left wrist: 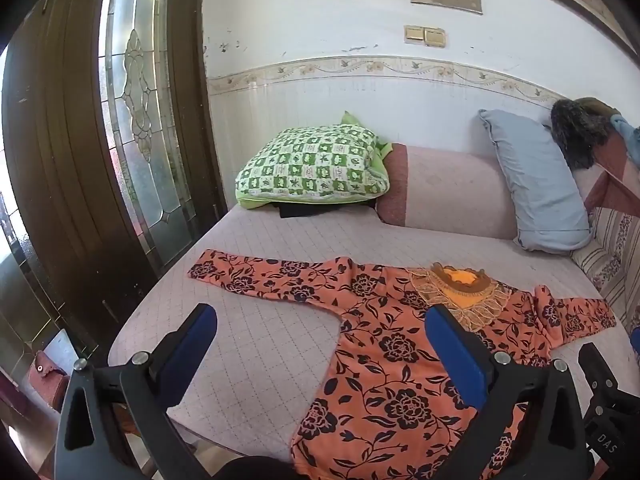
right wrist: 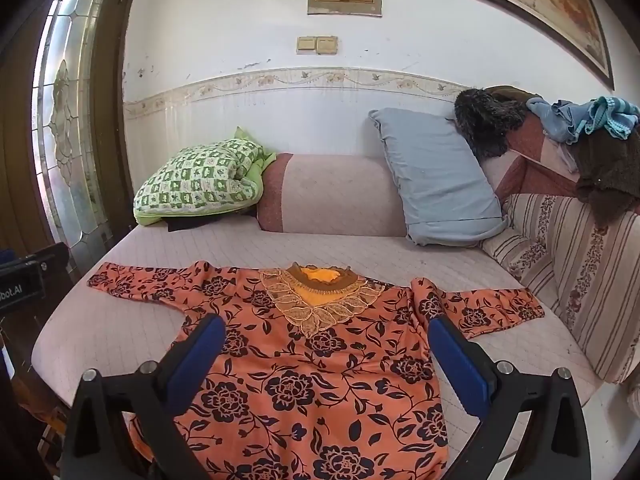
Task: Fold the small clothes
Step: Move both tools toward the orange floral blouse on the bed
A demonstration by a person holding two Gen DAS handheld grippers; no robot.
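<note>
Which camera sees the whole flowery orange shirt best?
The right wrist view: the shirt lies almost centred, both sleeves and the lace collar showing. The left wrist view shows it off to the right, partly behind a claw finger.

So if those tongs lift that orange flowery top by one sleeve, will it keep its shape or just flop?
Most likely flop: the orange floral top lies flat on the quilted cover with soft ripples near its right sleeve, so it looks thin and limp. It probably weighs little. The lace collar might snag, so the cloth is likely better pinched away from it.
</note>
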